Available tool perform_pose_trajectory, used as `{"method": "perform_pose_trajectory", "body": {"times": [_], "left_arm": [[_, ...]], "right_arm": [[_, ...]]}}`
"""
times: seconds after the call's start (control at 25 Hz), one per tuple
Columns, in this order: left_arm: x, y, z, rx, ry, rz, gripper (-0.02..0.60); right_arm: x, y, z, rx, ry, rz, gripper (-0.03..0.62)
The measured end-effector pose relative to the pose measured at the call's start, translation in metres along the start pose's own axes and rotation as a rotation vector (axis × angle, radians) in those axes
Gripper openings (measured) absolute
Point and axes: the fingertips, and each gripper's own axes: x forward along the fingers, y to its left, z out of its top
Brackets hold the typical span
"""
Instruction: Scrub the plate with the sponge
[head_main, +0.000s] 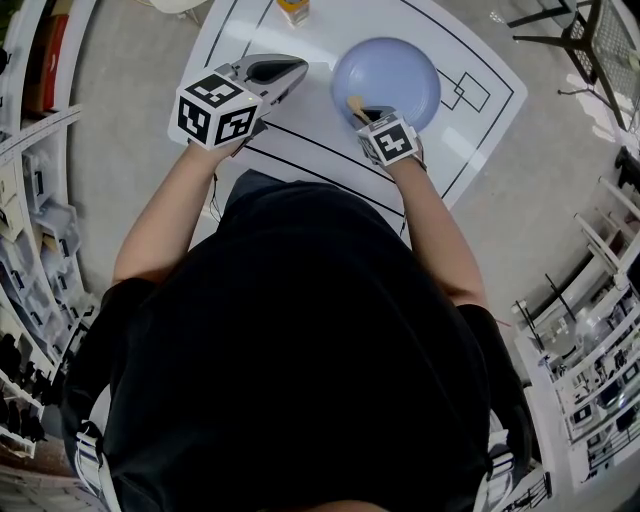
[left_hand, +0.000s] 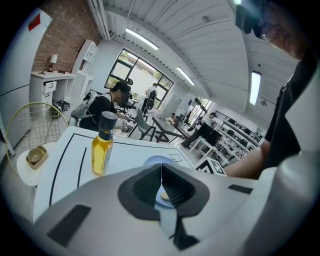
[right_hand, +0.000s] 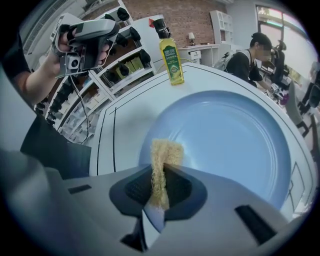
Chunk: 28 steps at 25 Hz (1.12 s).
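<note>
The person's black shirt (head_main: 300, 340) fills the near part of the head view. Each gripper has a cube with black and white squares; the squares carry no letters.

The right gripper (right_hand: 163, 167) is pinching a thin, yellow, scratchy sponge (right_hand: 168, 150). The sponge stands up between the two jaws and sticks out past them. It is over the near left part of a round, light blue plate (right_hand: 235, 135). I cannot tell if the sponge touches the plate. The plate lies flat on a white tabletop (head_main: 320, 112) with black lines drawn on it. Nothing else is on the plate.

The left gripper (left_hand: 162, 164) is to the left of the plate and apart from it. A hand holds it up in the air. Its jaws are pressed together with nothing between them.

Farther off on the tabletop stands a bottle (right_hand: 171, 57) with a dark cap. It is upright and has yellow liquid in it. It has a yellow label, but the writing is too small to read.

Far away, past the tabletop, a person (right_hand: 250, 55) sits with their head down.
</note>
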Motion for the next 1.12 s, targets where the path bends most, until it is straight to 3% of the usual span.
{"method": "perform_pose_trajectory", "body": {"times": [0.64,1.12], "left_arm": [[-0.003,0.007,-0.005,-0.015,0.003,0.003,0.009],[0.001,0.001,-0.005,-0.011,0.004,-0.011,0.009]], "right_arm": [[0.013,0.005,0.035,-0.002,-0.049,0.027,0.04],[-0.013,-0.006,0.035,0.014,-0.108,-0.041,0.038]]}}
